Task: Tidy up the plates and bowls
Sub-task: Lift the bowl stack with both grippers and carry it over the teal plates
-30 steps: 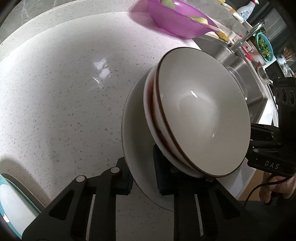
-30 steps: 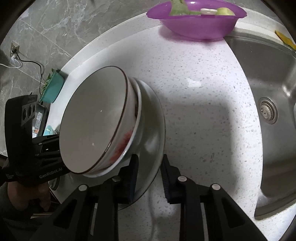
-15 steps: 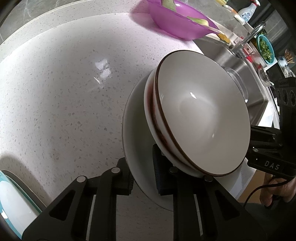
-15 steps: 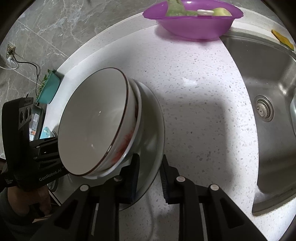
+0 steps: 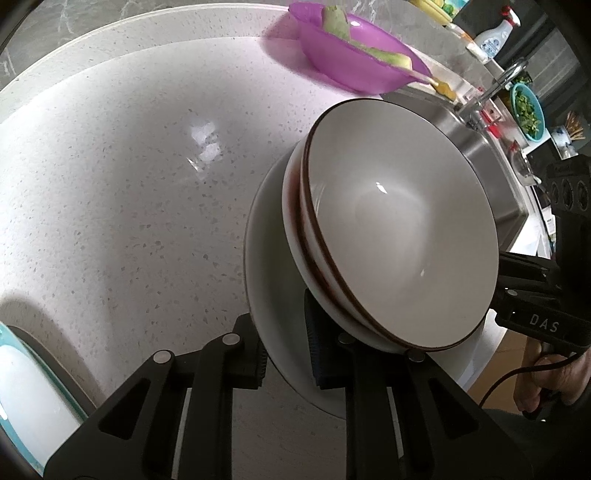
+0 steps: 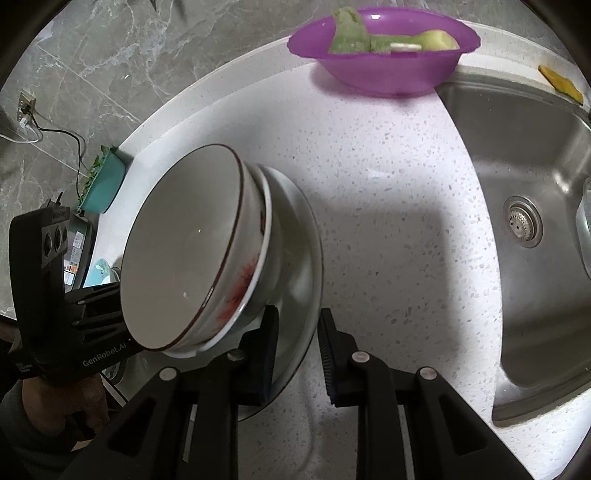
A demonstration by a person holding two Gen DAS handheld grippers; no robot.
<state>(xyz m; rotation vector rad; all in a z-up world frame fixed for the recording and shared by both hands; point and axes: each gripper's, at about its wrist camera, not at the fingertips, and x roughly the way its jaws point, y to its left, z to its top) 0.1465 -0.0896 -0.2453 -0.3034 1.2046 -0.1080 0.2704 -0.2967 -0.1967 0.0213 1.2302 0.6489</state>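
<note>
- Left gripper (image 5: 284, 354): closed on the near rim of the white plate (image 5: 273, 258), one pad above, one below.
- Right gripper (image 6: 297, 350): clamped on the opposite rim of the same plate; rim sits between its pads.
- Plate looks lifted off the worktop (image 5: 110, 184) and tilted in both views; held only by the two rim grips.
- Two bowls (image 5: 399, 236) nested on the plate, brown rim line on each; lower bowl (image 6: 251, 280) shows red smears on its outer wall.
- Step, as I judge it: carrying the plate-and-bowls stack as one load to wherever it gets put.
- Doing it well: level both hands so the plate flattens, keep both grips firm, move slowly. Bowls sit loose and could slide toward the low edge.
- Set the plate flat before releasing either side.
- Farther: purple basin (image 6: 384, 48) with green vegetable pieces near the back edge of the worktop, steel sink (image 6: 517, 184) to the right.
- Writing: "GenRobot.AI" on the left gripper body in the right view; "DAS" on the right gripper body in the left view. Spray bottle (image 5: 495, 35) label unreadable.
</note>
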